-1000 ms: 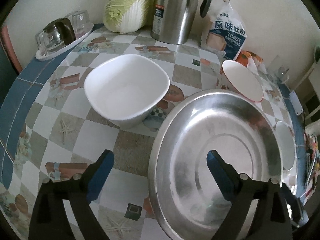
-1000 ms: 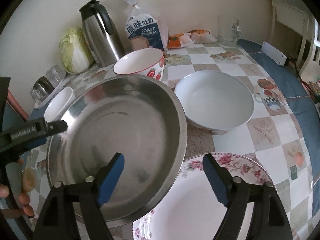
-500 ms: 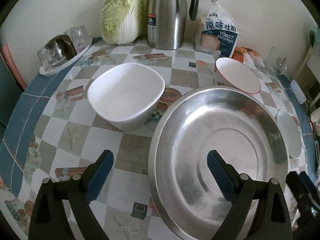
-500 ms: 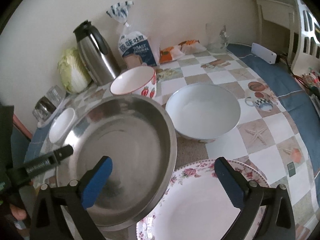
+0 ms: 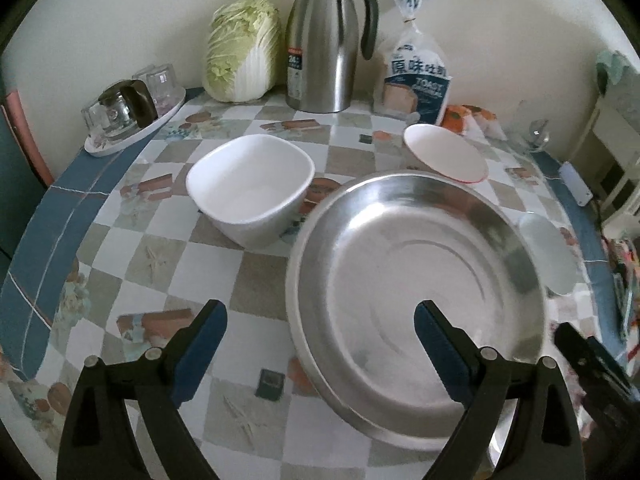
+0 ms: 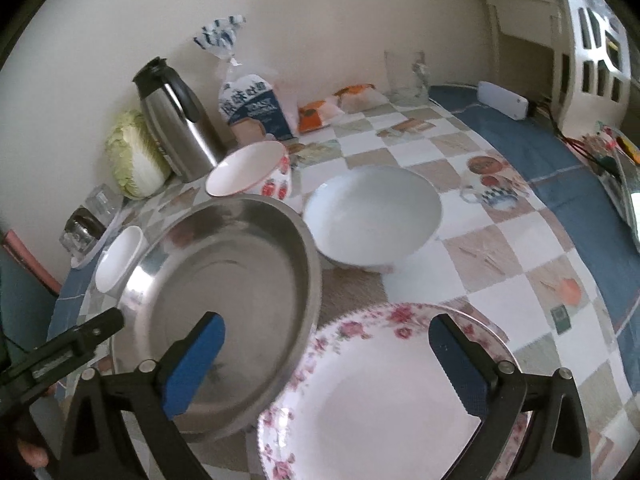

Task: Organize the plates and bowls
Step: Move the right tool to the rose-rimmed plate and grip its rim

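Both tongs gape wide, holding nothing — the left gripper [image 5: 316,332] straddles the steel basin's [image 5: 416,280] near rim. The right gripper [image 6: 326,338] spans basin edge and floral plate [image 6: 384,400]; a white bowl [image 6: 372,216] sits beyond.

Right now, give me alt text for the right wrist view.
The open right gripper hovers over a round steel pan and a floral-rimmed white plate, with a plain white bowl beyond them on the checkered table.

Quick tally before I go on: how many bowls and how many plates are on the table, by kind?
Bowls: 3: square white bowl, strawberry bowl, round white bowl
Plates: 2: steel plate, floral plate
Total: 5
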Motion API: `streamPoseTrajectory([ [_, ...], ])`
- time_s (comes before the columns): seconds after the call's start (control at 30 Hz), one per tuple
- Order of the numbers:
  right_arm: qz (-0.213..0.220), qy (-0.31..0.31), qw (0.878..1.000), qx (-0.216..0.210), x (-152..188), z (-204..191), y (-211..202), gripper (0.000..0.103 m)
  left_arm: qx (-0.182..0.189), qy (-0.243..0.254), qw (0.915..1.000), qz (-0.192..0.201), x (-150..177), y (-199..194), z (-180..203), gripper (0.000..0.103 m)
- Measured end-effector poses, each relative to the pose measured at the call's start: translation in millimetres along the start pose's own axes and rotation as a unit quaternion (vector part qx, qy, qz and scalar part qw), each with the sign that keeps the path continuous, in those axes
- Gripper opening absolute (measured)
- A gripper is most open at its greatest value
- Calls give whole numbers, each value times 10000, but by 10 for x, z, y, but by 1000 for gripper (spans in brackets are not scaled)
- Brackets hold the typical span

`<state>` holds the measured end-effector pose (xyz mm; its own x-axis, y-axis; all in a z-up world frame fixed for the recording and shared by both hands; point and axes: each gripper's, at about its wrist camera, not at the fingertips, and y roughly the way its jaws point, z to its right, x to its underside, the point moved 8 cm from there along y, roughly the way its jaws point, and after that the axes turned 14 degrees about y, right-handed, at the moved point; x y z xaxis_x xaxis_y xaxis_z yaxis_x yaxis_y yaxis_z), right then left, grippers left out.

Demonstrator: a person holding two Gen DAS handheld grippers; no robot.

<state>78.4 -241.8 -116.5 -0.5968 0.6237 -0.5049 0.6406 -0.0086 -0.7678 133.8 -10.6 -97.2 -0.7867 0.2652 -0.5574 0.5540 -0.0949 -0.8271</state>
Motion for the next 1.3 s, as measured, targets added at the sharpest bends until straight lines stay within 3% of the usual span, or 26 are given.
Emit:
streamPoseTrajectory([
  [0.2, -46, 104, 9996, 261, 54, 180, -67, 103, 308, 12, 9993, 194, 146, -201, 148, 95],
  [0.63, -278, 476, 9960, 697, 173, 616, -251, 103, 1066, 0, 9942, 146, 391, -367, 471, 95],
  [0.97, -785, 1274, 9864, 683, 282, 1018, -177, 103, 1371, 291, 9899, -196, 539, -344, 732, 95],
  [1.3, -1124, 1474, 9802, 695, 351, 1171, -50, 103, 1390, 779, 9860, -483, 620, -284, 1019, 95],
])
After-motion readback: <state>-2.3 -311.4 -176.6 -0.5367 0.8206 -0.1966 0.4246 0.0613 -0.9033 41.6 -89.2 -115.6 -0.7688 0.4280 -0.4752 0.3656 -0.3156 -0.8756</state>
